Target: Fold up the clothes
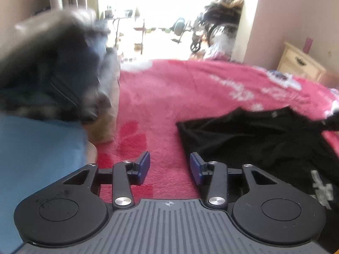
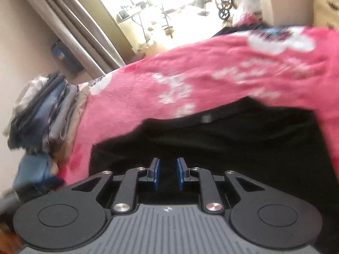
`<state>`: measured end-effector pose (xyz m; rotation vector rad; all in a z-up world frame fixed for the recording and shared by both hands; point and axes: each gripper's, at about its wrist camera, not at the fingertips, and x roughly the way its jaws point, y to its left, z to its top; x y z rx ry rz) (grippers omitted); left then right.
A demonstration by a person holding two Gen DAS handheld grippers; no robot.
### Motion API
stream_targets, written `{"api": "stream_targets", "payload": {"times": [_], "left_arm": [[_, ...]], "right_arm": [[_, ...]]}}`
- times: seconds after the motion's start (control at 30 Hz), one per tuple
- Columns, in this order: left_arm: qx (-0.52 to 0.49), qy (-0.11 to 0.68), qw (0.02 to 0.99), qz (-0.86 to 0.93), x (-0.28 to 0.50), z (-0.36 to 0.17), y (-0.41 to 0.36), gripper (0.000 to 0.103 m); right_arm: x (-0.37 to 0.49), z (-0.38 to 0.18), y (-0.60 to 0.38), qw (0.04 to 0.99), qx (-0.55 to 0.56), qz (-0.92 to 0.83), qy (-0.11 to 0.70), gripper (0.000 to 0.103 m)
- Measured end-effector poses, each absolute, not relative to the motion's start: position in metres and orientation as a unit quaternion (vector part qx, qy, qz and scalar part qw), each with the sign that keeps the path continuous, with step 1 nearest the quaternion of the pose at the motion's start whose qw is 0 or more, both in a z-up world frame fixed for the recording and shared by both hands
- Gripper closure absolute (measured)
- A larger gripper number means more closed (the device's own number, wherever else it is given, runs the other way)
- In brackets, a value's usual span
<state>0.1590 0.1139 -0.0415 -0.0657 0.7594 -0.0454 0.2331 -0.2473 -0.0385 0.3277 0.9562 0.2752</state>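
One limp black garment (image 2: 211, 144) on fuzzy pink blanket (image 2: 211, 72)

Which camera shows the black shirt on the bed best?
The right wrist view: the black shirt fills the middle, spread on the pink blanket, right ahead of the right tool. The left wrist view shows only part of it, off to the side.

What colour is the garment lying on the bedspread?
Black garment, clearest in the right wrist view.

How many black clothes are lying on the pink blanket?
1. A black garment lies spread on the pink blanket, right of the clothes pile. The pile may hide more dark pieces.
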Motion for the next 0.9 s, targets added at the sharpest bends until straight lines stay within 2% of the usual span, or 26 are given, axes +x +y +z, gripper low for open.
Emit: {"api": "stream_targets", "payload": {"times": [0.07,0.17,0.23,0.27,0.4,0.5,0.73,0.9], "left_arm": [[-0.034,0.364,0.93,-0.044,0.14,-0.023,0.114,0.054],[-0.028,0.369,0.924,-0.097,0.106,-0.001,0.107,0.048],[-0.022,0.396,0.907,-0.141,0.083,0.003,0.1,0.046],[-0.019,0.413,0.896,-0.162,0.072,0.003,0.096,0.046],[-0.028,0.501,0.834,-0.229,0.027,-0.018,0.086,0.046],[-0.052,0.558,0.785,-0.264,-0.004,-0.044,0.086,0.047],[-0.098,0.64,0.703,-0.293,-0.057,-0.1,0.089,0.052],[-0.057,0.646,0.691,-0.318,-0.086,-0.111,0.078,0.053]], "right_arm": [[0.203,-0.016,-0.267,0.869,0.135,0.123,0.46,0.082],[0.146,0.005,-0.289,0.87,0.107,0.117,0.467,0.076],[0.106,0.013,-0.303,0.87,0.099,0.112,0.469,0.066],[0.085,0.015,-0.31,0.871,0.1,0.108,0.469,0.065],[0.0,0.021,-0.337,0.872,0.104,0.093,0.47,0.059],[-0.04,-0.001,-0.36,0.864,0.145,0.058,0.479,0.05],[-0.086,-0.05,-0.406,0.831,0.187,-0.005,0.524,0.05],[-0.095,-0.06,-0.428,0.818,0.21,-0.004,0.536,0.05]]}}
